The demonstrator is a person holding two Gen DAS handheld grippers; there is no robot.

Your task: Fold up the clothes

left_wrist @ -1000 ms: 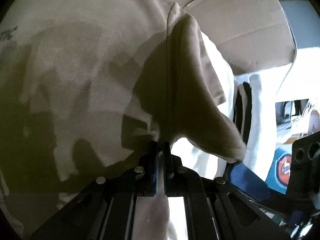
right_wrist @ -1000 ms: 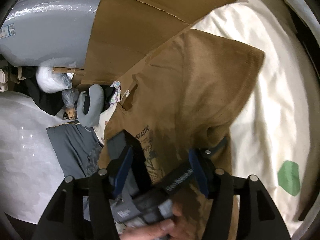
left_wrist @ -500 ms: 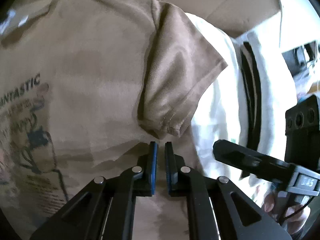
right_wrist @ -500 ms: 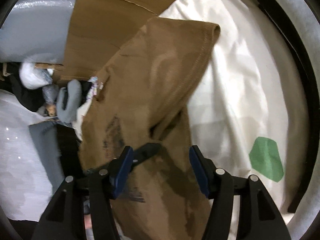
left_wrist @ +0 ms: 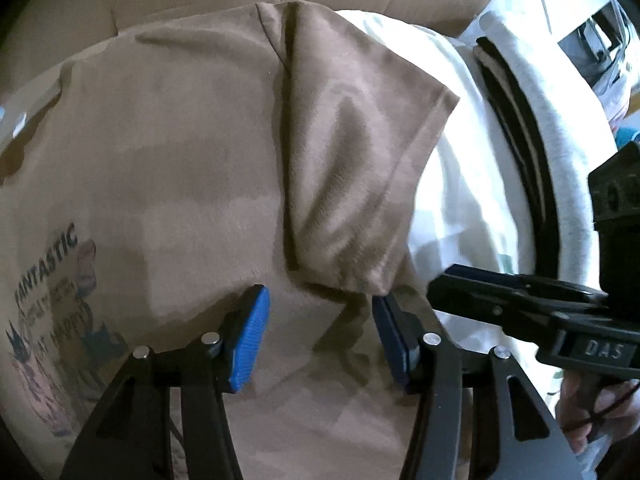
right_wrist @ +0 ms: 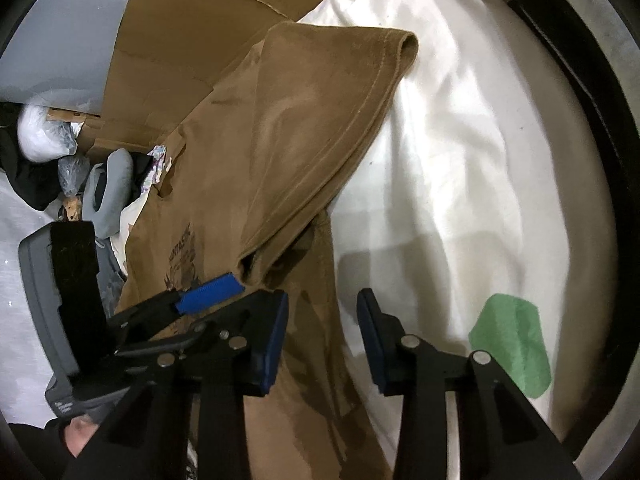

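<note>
Blue-padded left gripper (left_wrist: 318, 334): low centre of the left wrist view, jaws spread wide with nothing between them, hovering just short of the sleeve hem.
Blue-padded right gripper (right_wrist: 320, 334): low centre of the right wrist view, jaws likewise apart and empty, above the shirt's edge where it meets the white sheet.
Task's thing: brown cotton T-shirt with a printed cartoon graphic (left_wrist: 168, 168), spread flat and filling the left and middle of the left wrist view; its short sleeve (left_wrist: 352, 168) lies doubled inward over the body, hem nearest the left gripper.
Step in hand: judged as the sleeve fold; the sleeve looks laid over and let go, both tools free.
Next move: likely a fresh grasp on the shirt's side edge or lower hem, to bring the body over; it calls for pinching one layer cleanly and not dragging the folded sleeve askew.
Risk: the sleeve stands slightly puffed, so it could spring open when the cloth under it is lifted.
Surface: white bed sheet (right_wrist: 460, 152), right half of the right wrist view, carrying a green patch (right_wrist: 512, 340) at lower right.
Containers: flattened brown cardboard (right_wrist: 192, 40) beyond the shirt, upper left; it looks like an opened-out box, and I see nothing held in it.
Far clutter: grey neck pillow (right_wrist: 108, 188) and white plastic bag (right_wrist: 40, 136) at left, loose, contents untellable.
</note>
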